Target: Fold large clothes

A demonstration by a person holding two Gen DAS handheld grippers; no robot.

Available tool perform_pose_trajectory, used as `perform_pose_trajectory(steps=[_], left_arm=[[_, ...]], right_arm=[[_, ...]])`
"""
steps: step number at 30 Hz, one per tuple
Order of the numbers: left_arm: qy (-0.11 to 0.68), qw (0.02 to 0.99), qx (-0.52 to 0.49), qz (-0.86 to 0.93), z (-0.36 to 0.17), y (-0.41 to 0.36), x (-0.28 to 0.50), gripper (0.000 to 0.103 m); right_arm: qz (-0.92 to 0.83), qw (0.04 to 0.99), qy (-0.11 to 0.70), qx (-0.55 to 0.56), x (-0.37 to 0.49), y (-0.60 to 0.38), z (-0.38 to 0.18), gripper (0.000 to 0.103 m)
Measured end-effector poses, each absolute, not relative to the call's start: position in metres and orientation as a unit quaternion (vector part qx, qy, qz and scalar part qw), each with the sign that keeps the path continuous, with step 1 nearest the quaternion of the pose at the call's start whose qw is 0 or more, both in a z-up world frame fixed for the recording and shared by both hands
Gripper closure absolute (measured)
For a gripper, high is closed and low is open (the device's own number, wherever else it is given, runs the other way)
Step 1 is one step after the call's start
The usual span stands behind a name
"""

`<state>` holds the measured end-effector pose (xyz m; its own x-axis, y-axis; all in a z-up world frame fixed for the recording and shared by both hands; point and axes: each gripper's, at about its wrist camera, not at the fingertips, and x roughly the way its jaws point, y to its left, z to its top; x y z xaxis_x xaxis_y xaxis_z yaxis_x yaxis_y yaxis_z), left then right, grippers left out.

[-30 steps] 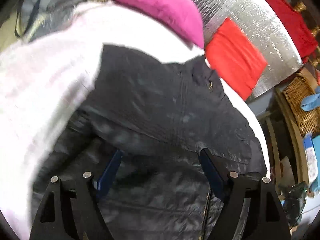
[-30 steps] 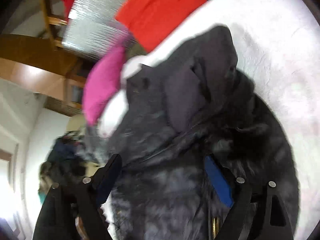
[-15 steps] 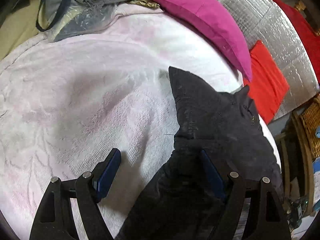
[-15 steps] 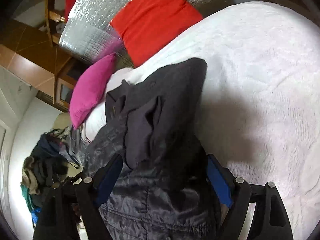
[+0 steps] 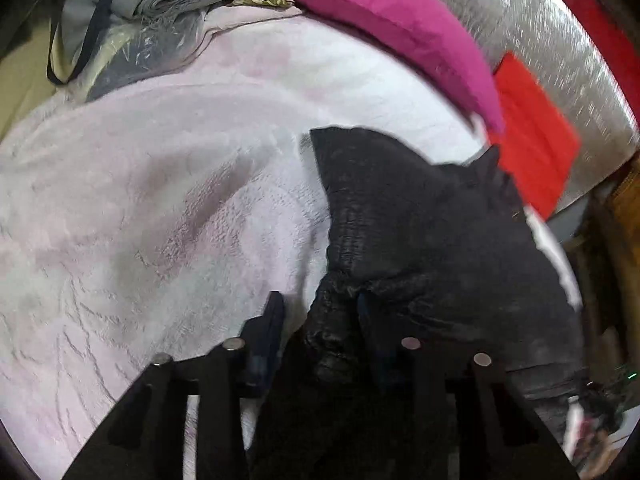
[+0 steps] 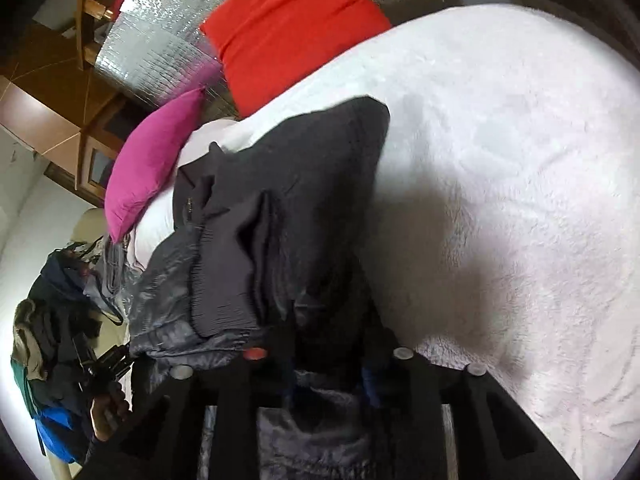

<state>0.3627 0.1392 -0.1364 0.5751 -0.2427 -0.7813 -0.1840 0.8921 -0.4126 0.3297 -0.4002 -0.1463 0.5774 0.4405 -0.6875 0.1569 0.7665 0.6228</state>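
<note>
Jacket (image 5: 420, 232), black and bunched, lies on the bed's pink blanket (image 5: 160, 208), long axis running toward the magenta pillow (image 5: 384, 12); both left gripper (image 5: 320, 312) and right gripper (image 6: 332, 360) fingers are clamped on its near edge.

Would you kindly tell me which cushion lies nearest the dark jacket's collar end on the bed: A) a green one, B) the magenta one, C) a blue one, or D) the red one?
B: in the right wrist view the magenta cushion sits right beside the dark jacket collar, while the red cushion lies farther back against the silver panel.
</note>
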Motion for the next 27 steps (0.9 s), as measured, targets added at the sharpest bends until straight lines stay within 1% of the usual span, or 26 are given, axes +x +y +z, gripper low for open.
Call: perform_pose_trajectory(steps=[1,2,3,5,7,10,11,12,13,14,15,17,19,20,21,22,23,24,25,27], left_arm=[[0.455,0.857,-0.240,-0.020,-0.133,0.142,0.361,0.039],[0.447,0.860,-0.245,-0.017,-0.128,0.147,0.359,0.028],[0.434,0.866,-0.249,-0.012,-0.123,0.151,0.356,0.025],[0.426,0.870,-0.247,-0.016,-0.115,0.154,0.361,0.025],[0.435,0.867,-0.242,-0.030,-0.114,0.151,0.375,0.025],[0.451,0.858,-0.243,-0.033,-0.122,0.144,0.405,0.025],[0.455,0.856,-0.243,-0.030,-0.125,0.143,0.409,0.025],[0.463,0.853,-0.238,-0.026,-0.131,0.141,0.417,0.026],[0.469,0.853,-0.226,-0.028,-0.134,0.137,0.420,0.043],[0.483,0.852,-0.201,-0.035,-0.140,0.130,0.425,0.062],[0.491,0.852,-0.181,-0.038,-0.146,0.124,0.428,0.063],[0.476,0.867,-0.144,-0.035,-0.151,0.116,0.426,0.063],[0.474,0.867,-0.152,-0.031,-0.149,0.117,0.425,0.062],[0.476,0.864,-0.165,-0.030,-0.147,0.120,0.424,0.062],[0.475,0.860,-0.186,-0.026,-0.143,0.125,0.421,0.056],[0.469,0.861,-0.195,-0.026,-0.139,0.129,0.417,0.048],[0.455,0.867,-0.202,-0.026,-0.131,0.132,0.410,0.035],[0.442,0.874,-0.201,-0.027,-0.124,0.133,0.402,0.030],[0.435,0.878,-0.200,-0.028,-0.119,0.134,0.397,0.027],[0.430,0.881,-0.196,-0.040,-0.115,0.134,0.389,0.027]], right_arm=[[0.084,0.828,0.440,0.339,0.327,-0.404,-0.142,0.018],[0.073,0.834,0.422,0.348,0.325,-0.411,-0.136,0.016],[0.072,0.834,0.415,0.357,0.324,-0.416,-0.133,0.016],[0.073,0.828,0.409,0.376,0.333,-0.424,-0.134,0.016],[0.073,0.817,0.424,0.383,0.355,-0.430,-0.141,0.016],[0.056,0.811,0.435,0.387,0.382,-0.435,-0.151,0.016],[0.054,0.813,0.435,0.384,0.390,-0.435,-0.152,0.018],[0.051,0.817,0.434,0.375,0.397,-0.433,-0.150,0.021],[0.051,0.823,0.441,0.355,0.404,-0.427,-0.149,0.040],[0.054,0.826,0.466,0.314,0.412,-0.418,-0.149,0.077],[0.052,0.828,0.480,0.286,0.415,-0.411,-0.151,0.078],[0.046,0.829,0.501,0.243,0.421,-0.401,-0.159,0.081],[0.044,0.827,0.495,0.263,0.420,-0.404,-0.157,0.080],[0.044,0.828,0.489,0.269,0.418,-0.405,-0.154,0.077],[0.046,0.830,0.485,0.270,0.415,-0.405,-0.151,0.076],[0.050,0.832,0.481,0.271,0.409,-0.405,-0.147,0.071],[0.059,0.831,0.479,0.277,0.405,-0.407,-0.144,0.048],[0.067,0.828,0.476,0.288,0.400,-0.409,-0.141,0.031],[0.066,0.831,0.468,0.292,0.395,-0.410,-0.137,0.019],[0.062,0.839,0.457,0.290,0.388,-0.415,-0.131,0.019]])
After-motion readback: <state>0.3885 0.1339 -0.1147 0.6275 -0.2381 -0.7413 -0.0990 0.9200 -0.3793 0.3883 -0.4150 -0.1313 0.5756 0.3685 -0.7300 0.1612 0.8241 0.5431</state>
